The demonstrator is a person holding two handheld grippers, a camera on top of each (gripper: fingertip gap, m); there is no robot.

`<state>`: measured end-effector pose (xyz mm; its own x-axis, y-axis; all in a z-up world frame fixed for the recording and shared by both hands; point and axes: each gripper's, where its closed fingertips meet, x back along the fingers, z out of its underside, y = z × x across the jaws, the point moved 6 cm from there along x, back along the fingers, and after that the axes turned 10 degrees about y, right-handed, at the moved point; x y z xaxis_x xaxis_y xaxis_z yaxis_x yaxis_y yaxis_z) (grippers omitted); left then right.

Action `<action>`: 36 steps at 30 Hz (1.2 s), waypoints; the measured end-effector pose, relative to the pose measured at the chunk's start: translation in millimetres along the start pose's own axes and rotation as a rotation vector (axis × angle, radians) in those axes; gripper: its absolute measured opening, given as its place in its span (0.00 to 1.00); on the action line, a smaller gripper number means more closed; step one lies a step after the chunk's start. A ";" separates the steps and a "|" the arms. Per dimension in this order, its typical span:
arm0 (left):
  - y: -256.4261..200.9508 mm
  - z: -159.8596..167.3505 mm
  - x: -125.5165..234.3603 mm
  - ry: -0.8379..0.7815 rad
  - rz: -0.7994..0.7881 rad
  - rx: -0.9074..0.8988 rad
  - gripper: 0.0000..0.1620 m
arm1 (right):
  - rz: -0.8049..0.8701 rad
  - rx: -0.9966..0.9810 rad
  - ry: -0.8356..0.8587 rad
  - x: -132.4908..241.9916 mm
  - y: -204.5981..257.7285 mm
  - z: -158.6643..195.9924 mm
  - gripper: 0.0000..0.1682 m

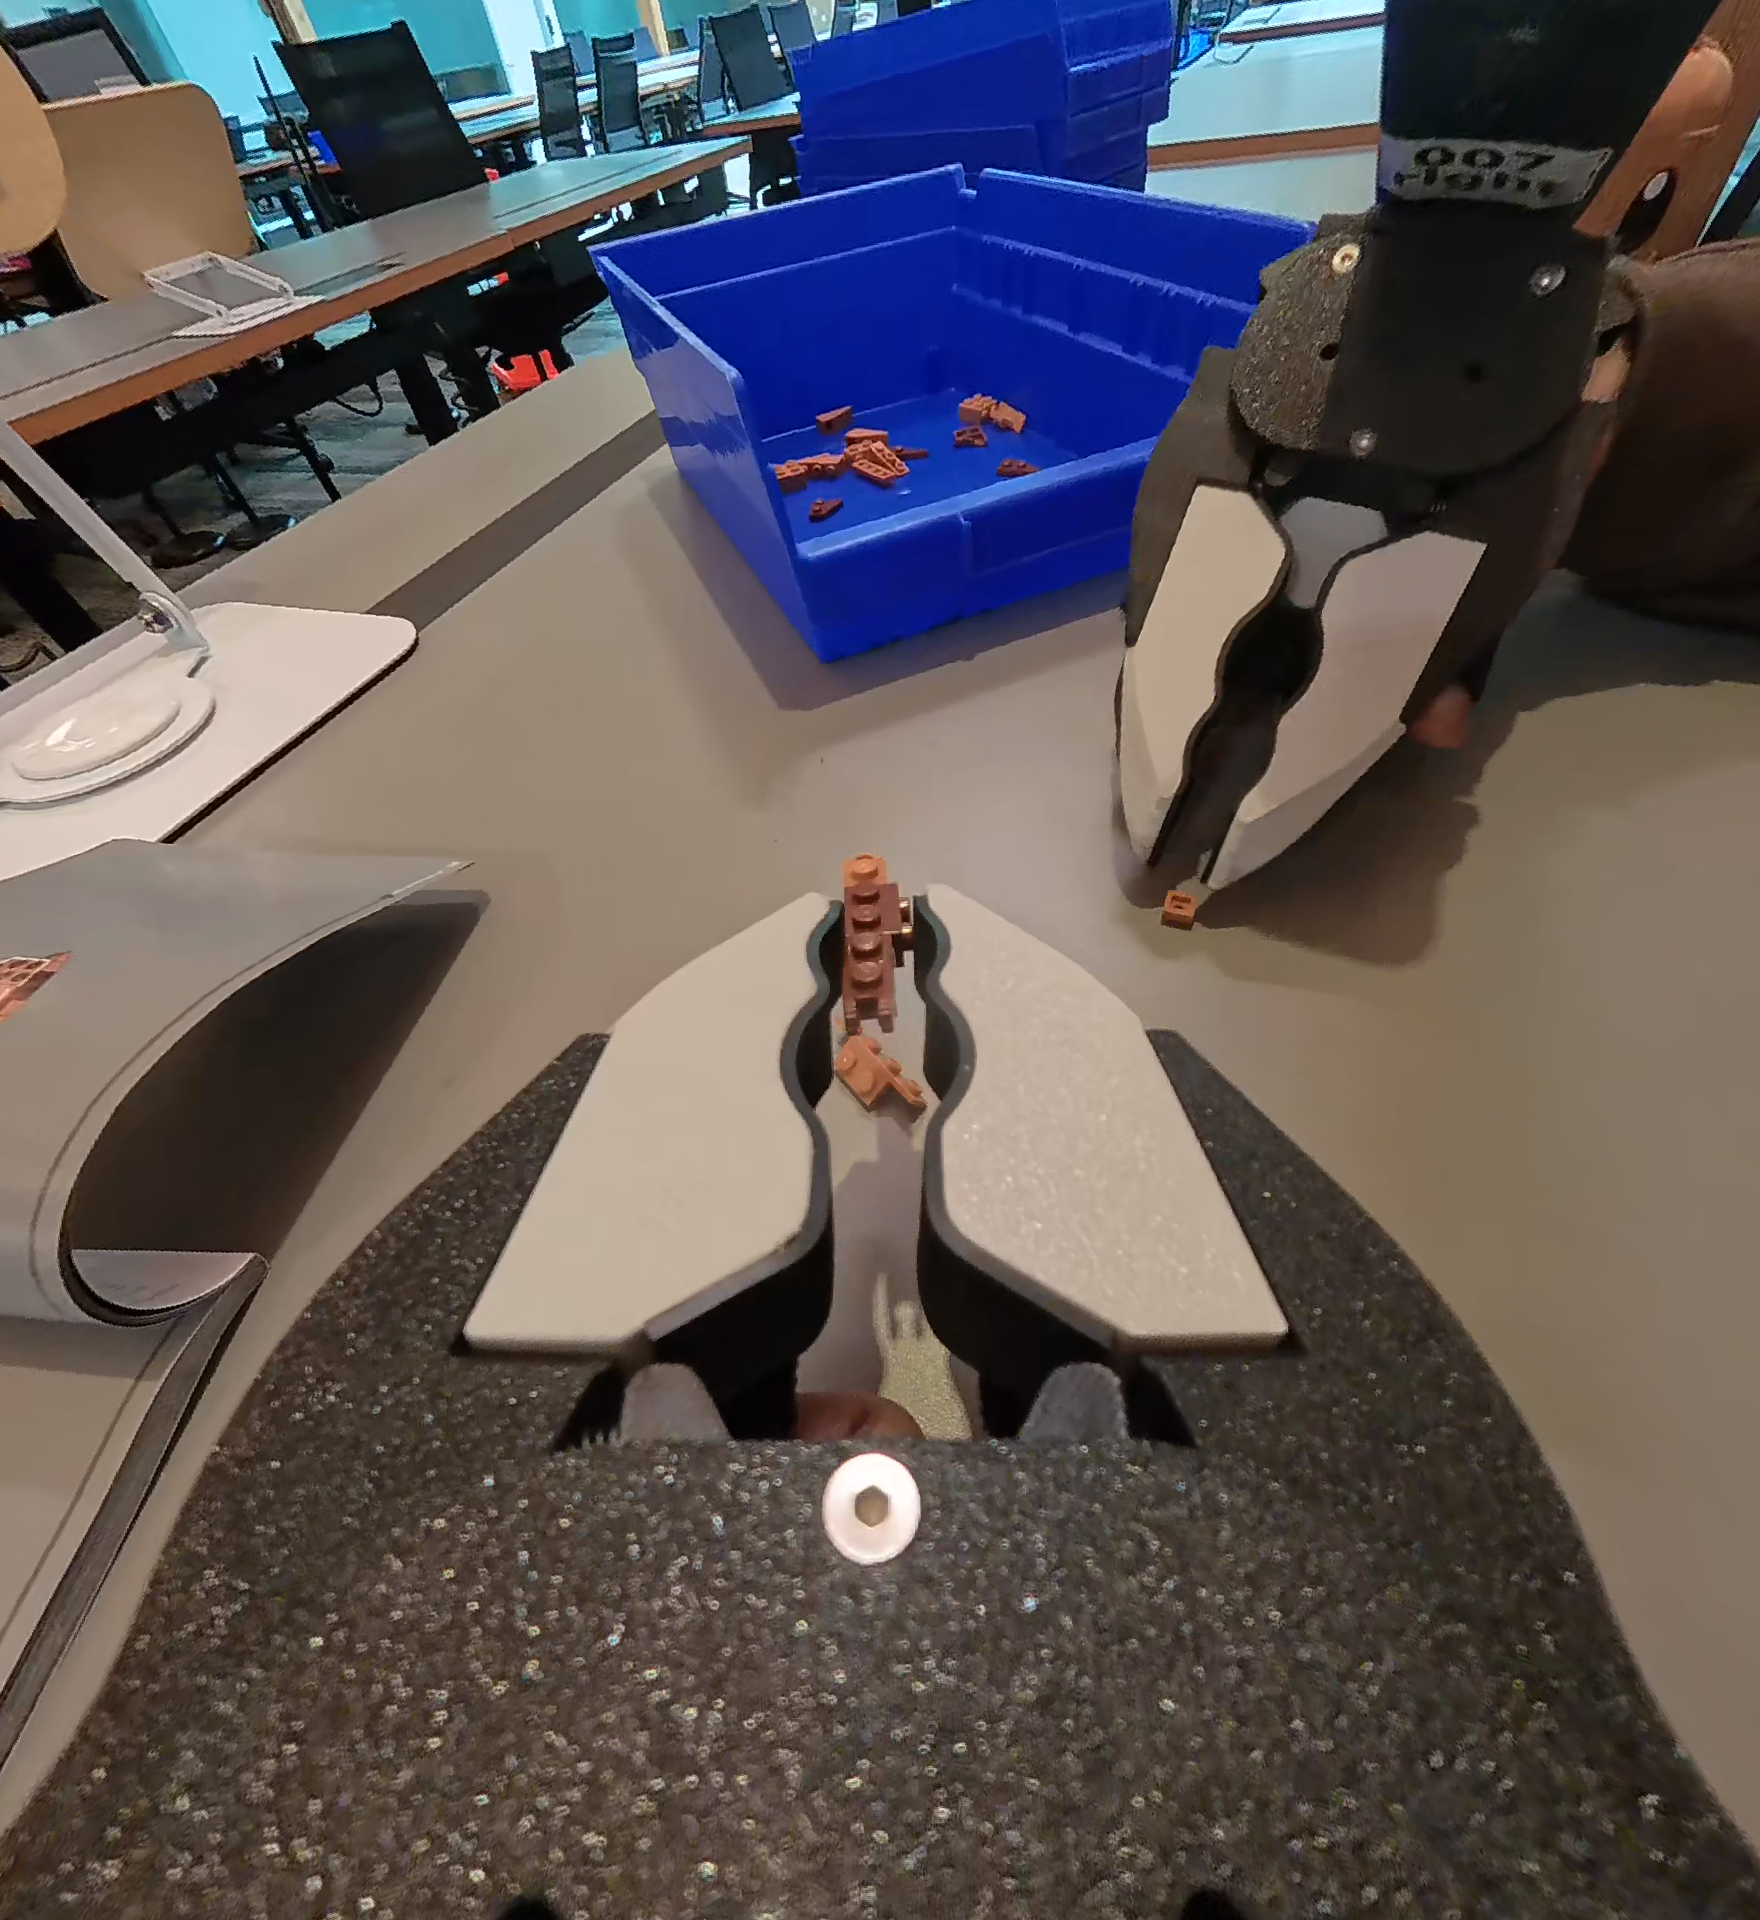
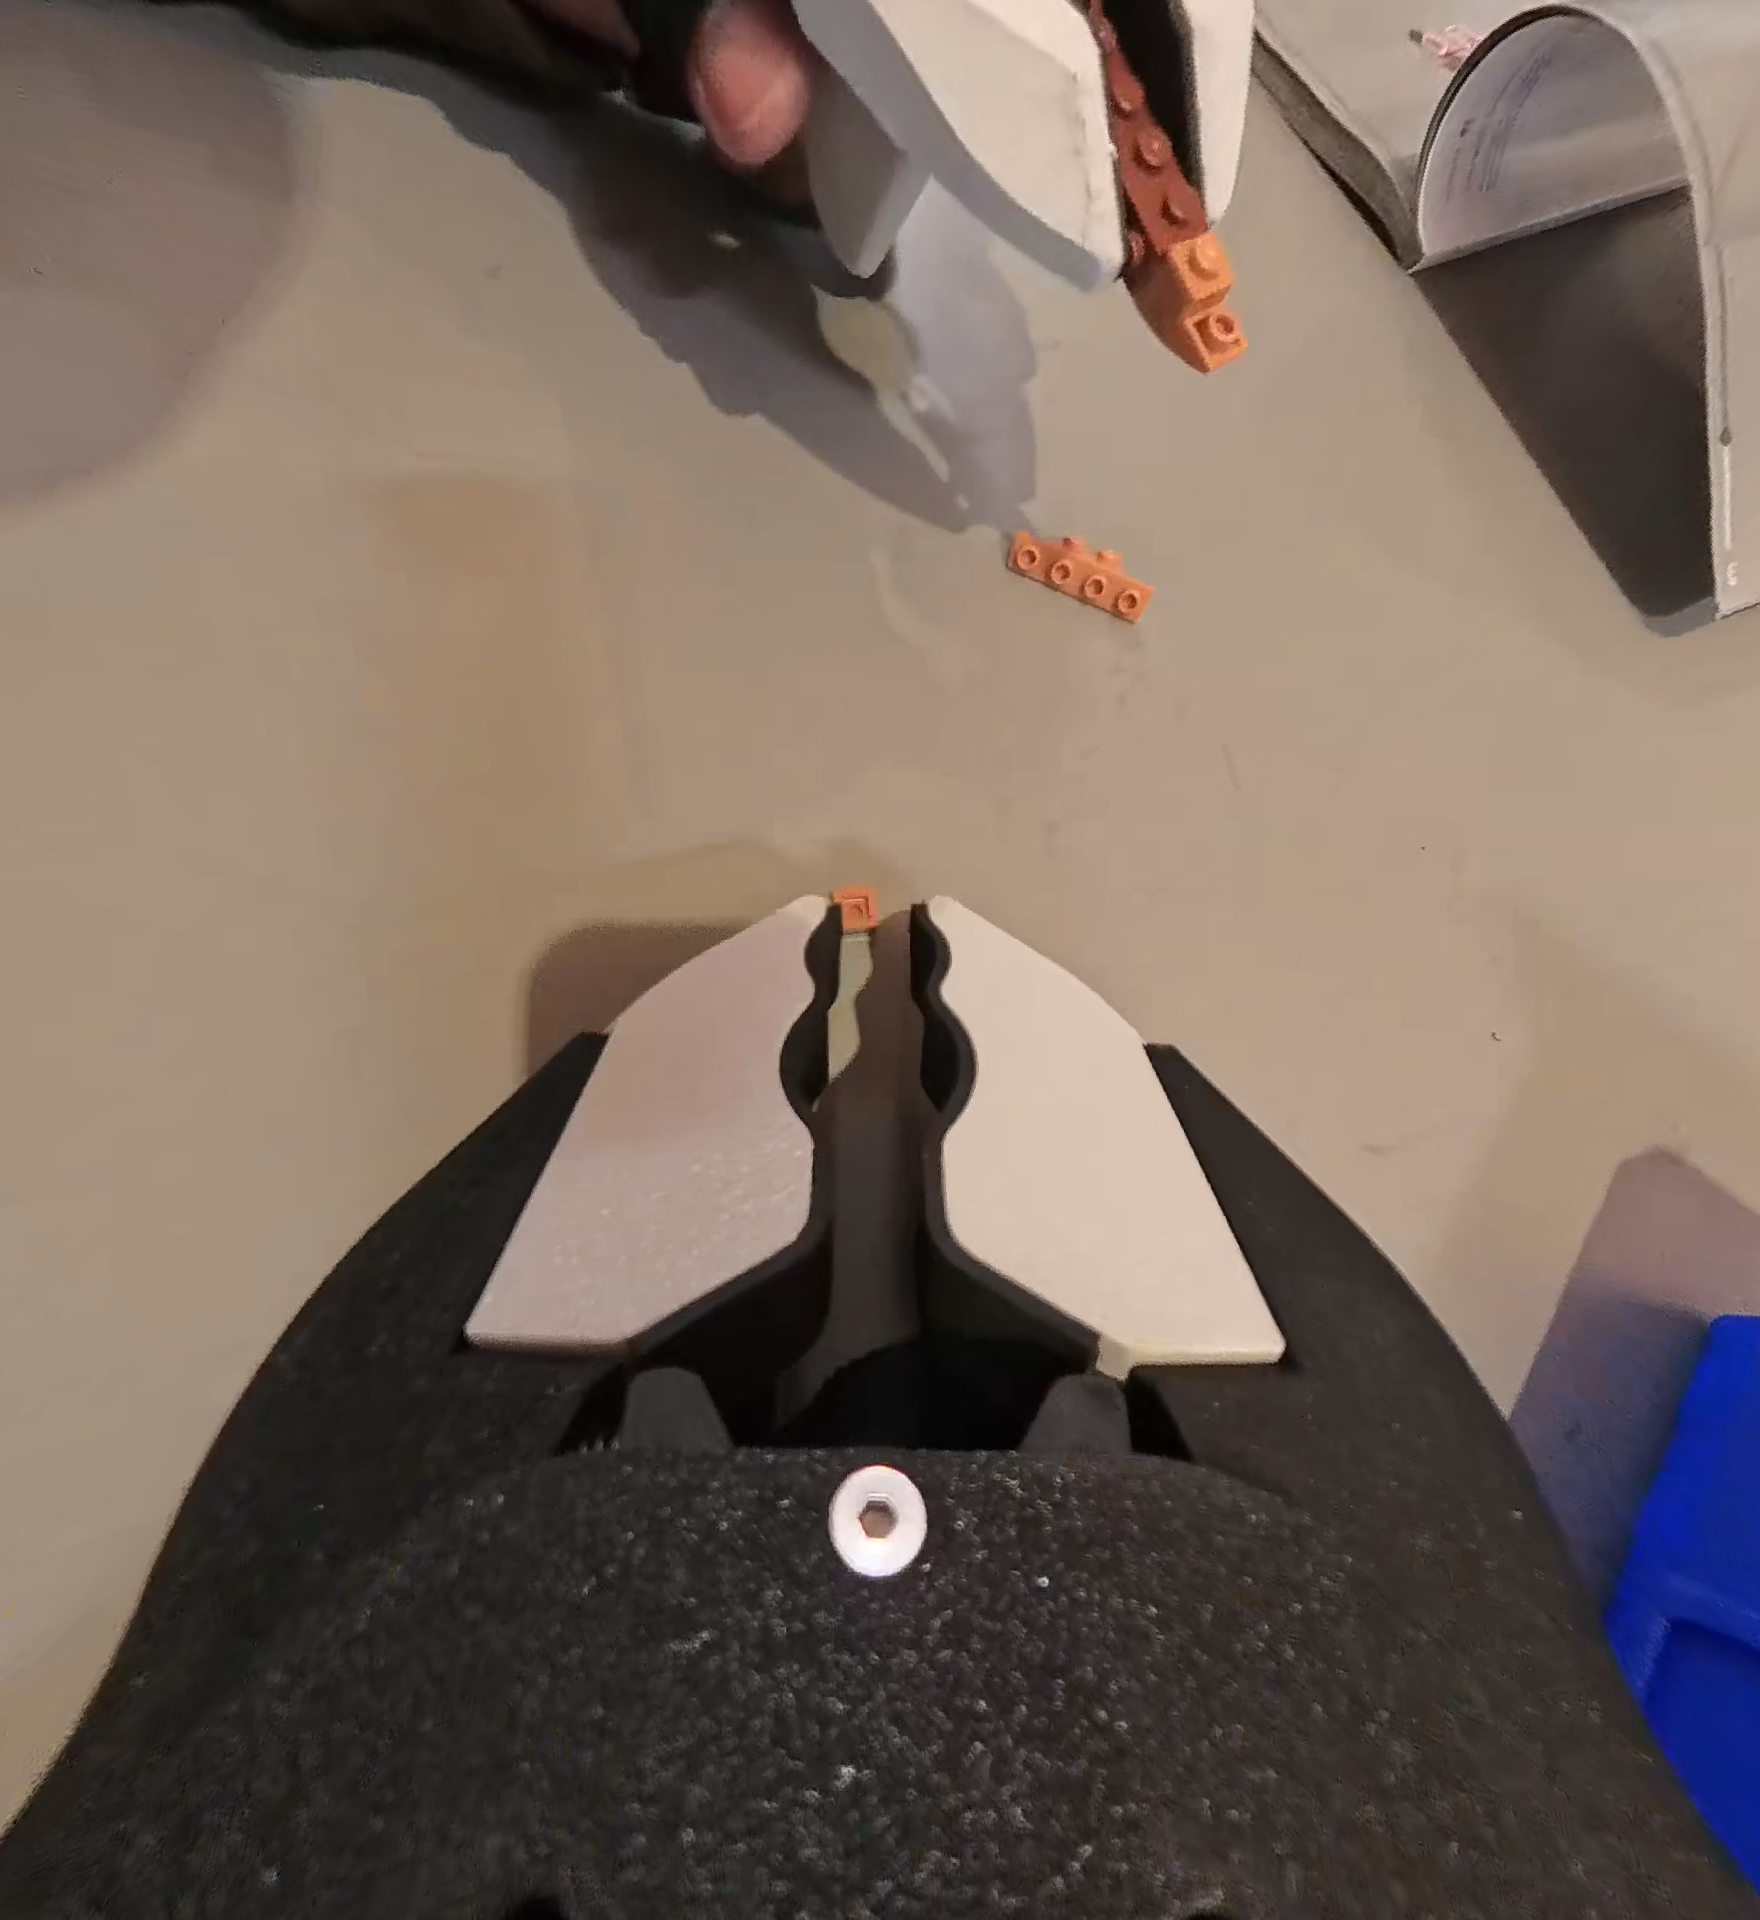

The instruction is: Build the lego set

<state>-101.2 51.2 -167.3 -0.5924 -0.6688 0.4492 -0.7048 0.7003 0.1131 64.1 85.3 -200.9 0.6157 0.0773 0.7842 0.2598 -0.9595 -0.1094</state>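
My left gripper is shut on a dark brown Lego assembly, a studded strip with tan-orange bricks at its far end, and holds it above the grey table. It also shows at the top of the right wrist view. A tan-orange plate with a row of studs lies loose on the table under it. My right gripper points down at the table, its jaws a little apart around a tiny orange piece that lies on the table against the left fingertip.
A blue bin with several loose brown pieces stands behind, its corner also at the lower right of the right wrist view. An open instruction booklet lies left. A monitor stand base is beyond it. Tip to tip, the grippers are about 11 cm apart.
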 end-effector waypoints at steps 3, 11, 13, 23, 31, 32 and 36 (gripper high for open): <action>-0.4 0.1 -0.3 0.003 0.000 -0.003 0.08 | -0.006 0.001 0.026 -2.8 0.3 0.5 0.08; -1.4 0.6 -1.2 0.011 -0.007 -0.014 0.08 | -0.010 0.002 0.050 -10.1 2.2 -6.1 0.05; -1.7 0.7 -1.1 0.011 -0.009 -0.016 0.08 | 0.039 0.025 -0.011 -6.8 1.0 -13.7 0.05; 1.2 1.6 -0.4 0.017 -0.028 -0.003 0.08 | 0.215 0.094 -0.169 11.9 -11.0 -20.7 0.12; 10.5 4.4 1.8 0.030 -0.061 0.043 0.08 | 0.265 0.001 -0.075 -5.7 -27.5 -19.0 0.10; 11.9 5.0 2.1 0.034 -0.067 0.049 0.08 | 0.276 -0.012 -0.065 -8.0 -31.9 -19.9 0.10; 16.5 6.3 3.6 0.038 -0.082 0.073 0.08 | 0.323 -0.057 -0.031 -19.8 -52.8 -27.3 0.10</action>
<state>-117.5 58.8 -169.3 -0.5170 -0.7124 0.4746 -0.7778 0.6225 0.0870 17.9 127.0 -194.0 0.6819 -0.2258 0.6957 0.0060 -0.9494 -0.3140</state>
